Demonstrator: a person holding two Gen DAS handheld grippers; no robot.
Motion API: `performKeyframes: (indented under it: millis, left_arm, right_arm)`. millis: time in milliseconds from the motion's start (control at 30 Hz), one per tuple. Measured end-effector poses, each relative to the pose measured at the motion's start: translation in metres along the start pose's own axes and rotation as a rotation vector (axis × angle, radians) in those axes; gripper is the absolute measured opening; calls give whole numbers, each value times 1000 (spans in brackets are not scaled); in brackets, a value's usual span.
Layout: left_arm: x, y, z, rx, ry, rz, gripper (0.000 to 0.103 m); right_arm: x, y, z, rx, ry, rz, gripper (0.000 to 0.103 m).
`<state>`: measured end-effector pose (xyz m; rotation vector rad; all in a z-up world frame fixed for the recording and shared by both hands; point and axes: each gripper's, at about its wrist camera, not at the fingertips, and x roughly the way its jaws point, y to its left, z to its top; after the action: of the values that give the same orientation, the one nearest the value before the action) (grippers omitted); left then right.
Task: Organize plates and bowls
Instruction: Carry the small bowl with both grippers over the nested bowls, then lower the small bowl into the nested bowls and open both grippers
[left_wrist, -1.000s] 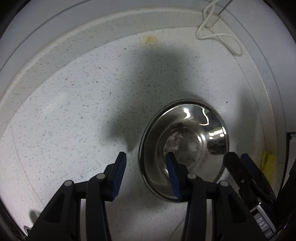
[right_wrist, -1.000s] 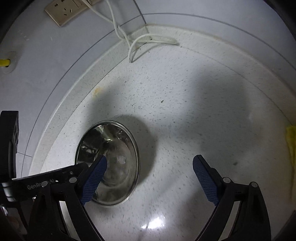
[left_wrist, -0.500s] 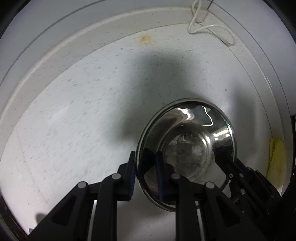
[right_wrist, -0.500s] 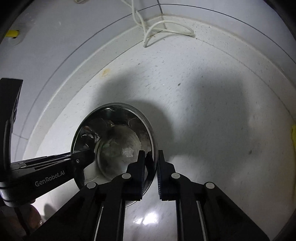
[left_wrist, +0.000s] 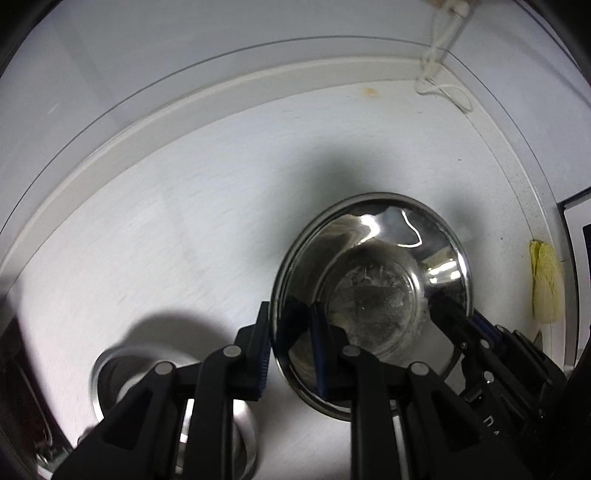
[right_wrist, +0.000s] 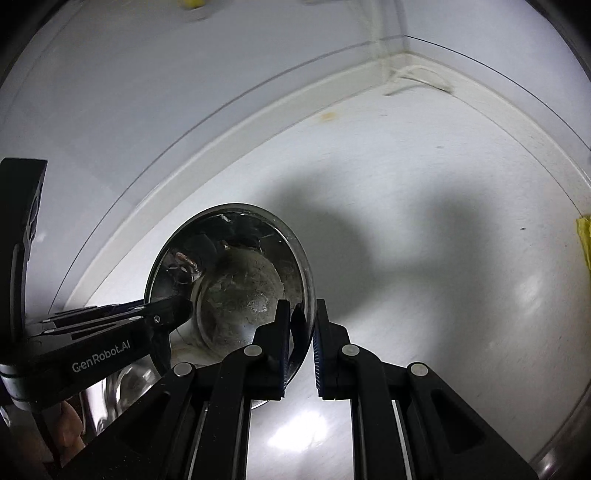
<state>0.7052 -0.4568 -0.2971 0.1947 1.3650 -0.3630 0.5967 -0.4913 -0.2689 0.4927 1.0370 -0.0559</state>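
Note:
A shiny steel bowl (left_wrist: 373, 295) is held between both grippers, lifted above the white counter. My left gripper (left_wrist: 290, 343) is shut on the bowl's left rim, one pad outside and one inside. My right gripper (right_wrist: 301, 343) is shut on the bowl's (right_wrist: 236, 284) right rim. The right gripper's fingers also show in the left wrist view (left_wrist: 476, 332), and the left gripper shows in the right wrist view (right_wrist: 110, 332). A second steel bowl (left_wrist: 122, 373) sits on the counter below my left gripper, partly hidden by it.
The white counter (left_wrist: 184, 221) meets the wall at a raised back edge (left_wrist: 184, 107). A white cable (left_wrist: 443, 88) lies in the back corner. A yellow cloth (left_wrist: 546, 284) lies at the right edge. A dark item (left_wrist: 14, 369) stands at far left.
Both grippers were open around the bowl a second ago and have shut on its rim. The bowl has been lifted and carried left, bringing the second bowl into view.

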Motion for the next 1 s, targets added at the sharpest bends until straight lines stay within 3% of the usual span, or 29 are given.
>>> performKeyframes:
  millis: [267,467,667,1000]
  left_arm:
    - [-37,94,-59,-141,-22,38,19]
    - [-29,142,-98,-222,7,60,19]
    - [-4,163,-124,-270,50,47,19]
    - [25,160,-126,-284,85,36,20]
  right_arm:
    - [-6,90,-40,-148,51,101,10]
    - [22,130,-66,-238,128,120,11]
    - [52,140,-86,-278,194,86,12]
    - [63,155,-102,-326,238,34,12]
